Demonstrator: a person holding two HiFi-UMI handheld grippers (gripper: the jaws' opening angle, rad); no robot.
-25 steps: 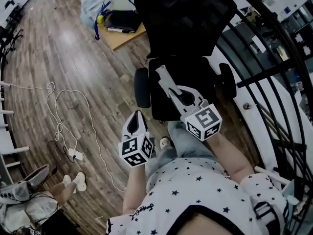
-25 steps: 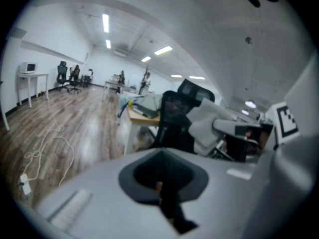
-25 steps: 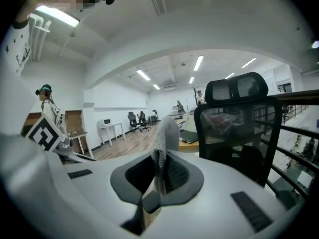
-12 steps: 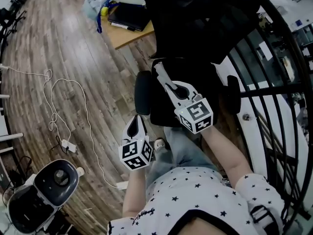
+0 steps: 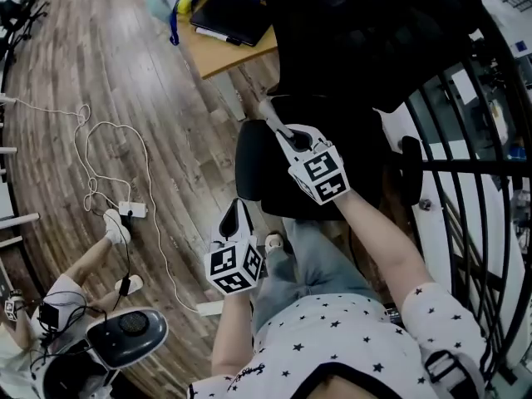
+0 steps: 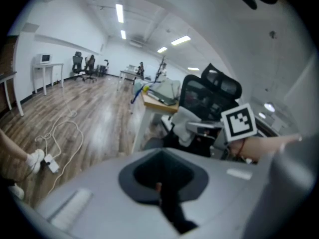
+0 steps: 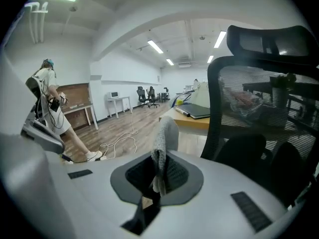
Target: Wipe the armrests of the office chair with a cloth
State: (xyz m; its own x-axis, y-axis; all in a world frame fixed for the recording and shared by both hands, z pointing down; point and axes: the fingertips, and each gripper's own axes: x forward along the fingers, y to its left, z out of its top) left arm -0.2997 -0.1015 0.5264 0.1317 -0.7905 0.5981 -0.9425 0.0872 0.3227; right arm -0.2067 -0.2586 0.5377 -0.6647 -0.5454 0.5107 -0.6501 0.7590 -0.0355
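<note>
Cloth [image 7: 163, 142]: grey, pinched upright in the right gripper [image 5: 274, 121], with its top end flopping over above the jaws. From my head view I can barely pick it out against the dark seat.
Right gripper: jaws clenched on the cloth. It is held over the left part of the seat, between the two armrests. I cannot tell whether the cloth touches the seat.
Left gripper [image 5: 233, 213]: jaws pressed together with nothing between them. It hangs close to me, on the near side of the left armrest [image 5: 247, 160] and apart from it.
Office chair [image 5: 366, 40]: black, with a mesh back on the far side. The top of the backrest is cut off by the frame edge.
Left armrest: a dark pad, in plain view left of the seat.
Right armrest [image 5: 410, 169]: close against the black railing [image 5: 465, 166] and hard to separate from it.
Desk [image 5: 224, 52]: far left of the chair, cut off at the top edge. A dark laptop [image 5: 233, 17] lies on it.
Cable [image 5: 96, 152]: white, looped on the wood floor at left.
Person [image 5: 79, 264]: near left corner, only partly in frame.
</note>
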